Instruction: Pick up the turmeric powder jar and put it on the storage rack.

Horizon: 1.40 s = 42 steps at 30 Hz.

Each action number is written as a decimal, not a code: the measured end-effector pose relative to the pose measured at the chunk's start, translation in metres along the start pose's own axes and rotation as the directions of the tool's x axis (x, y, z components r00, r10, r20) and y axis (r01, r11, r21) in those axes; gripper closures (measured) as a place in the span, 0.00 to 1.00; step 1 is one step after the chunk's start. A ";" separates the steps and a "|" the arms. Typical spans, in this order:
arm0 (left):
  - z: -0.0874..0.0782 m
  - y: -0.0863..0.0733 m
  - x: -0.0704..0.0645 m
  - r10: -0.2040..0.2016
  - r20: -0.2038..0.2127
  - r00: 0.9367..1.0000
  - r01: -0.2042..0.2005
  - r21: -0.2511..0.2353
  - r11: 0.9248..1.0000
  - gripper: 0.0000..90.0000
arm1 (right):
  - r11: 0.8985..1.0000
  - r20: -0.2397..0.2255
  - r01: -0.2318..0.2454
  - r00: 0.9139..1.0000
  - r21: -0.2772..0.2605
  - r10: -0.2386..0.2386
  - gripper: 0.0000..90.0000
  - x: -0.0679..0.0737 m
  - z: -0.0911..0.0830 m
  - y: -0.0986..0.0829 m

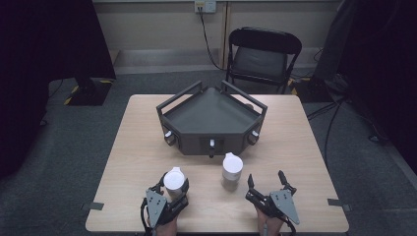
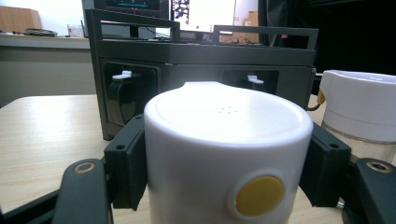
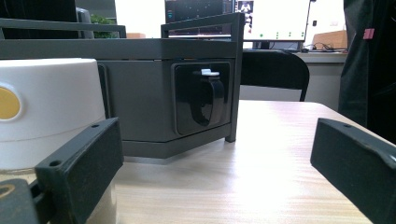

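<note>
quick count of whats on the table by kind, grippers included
White-lidded containers: 2, one between the left gripper's jaws, one standing free
Dark grey angled unit: 1
Grippers: 2, left gripper and right gripper
Total: 5

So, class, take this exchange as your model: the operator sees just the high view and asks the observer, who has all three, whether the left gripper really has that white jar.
Observer: Yes. In the left gripper view both pads press the sides of the white jar.
Operator: Any marking on it?
Observer: A round yellow button low on its lid, facing the gripper.
Operator: And the right gripper?
Observer: Open, jaws wide apart; the second jar stands just past its left jaw, not between them.
</note>
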<state>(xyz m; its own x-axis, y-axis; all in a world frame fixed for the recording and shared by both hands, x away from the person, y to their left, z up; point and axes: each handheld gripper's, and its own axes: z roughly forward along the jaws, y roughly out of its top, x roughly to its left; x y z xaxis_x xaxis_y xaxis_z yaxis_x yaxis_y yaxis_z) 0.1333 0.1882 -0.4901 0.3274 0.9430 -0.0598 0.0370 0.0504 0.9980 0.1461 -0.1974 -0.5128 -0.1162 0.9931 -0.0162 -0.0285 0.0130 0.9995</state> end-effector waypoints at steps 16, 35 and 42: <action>0.002 0.007 0.004 -0.005 -0.001 1.000 0.005 0.014 1.000 0.34 | 1.000 0.000 0.000 1.000 0.000 0.000 0.01 0.000 0.000 0.000; 0.007 0.026 0.015 -0.009 0.022 1.000 0.009 -0.013 1.000 0.34 | 1.000 0.000 0.000 1.000 0.000 0.000 0.01 0.000 0.000 0.000; 0.011 0.037 0.019 -0.001 0.033 0.999 0.002 -0.022 1.000 0.34 | 1.000 0.000 0.000 1.000 -0.001 0.000 0.01 0.000 0.000 0.000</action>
<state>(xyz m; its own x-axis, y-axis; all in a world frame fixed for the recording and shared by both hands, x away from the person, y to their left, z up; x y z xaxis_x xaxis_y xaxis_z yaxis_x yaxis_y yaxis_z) 0.1508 0.2042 -0.4549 0.3586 0.9315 -0.0611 0.0165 0.0592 0.9981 0.1461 -0.1974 -0.5129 -0.1160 0.9931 -0.0162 -0.0291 0.0129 0.9995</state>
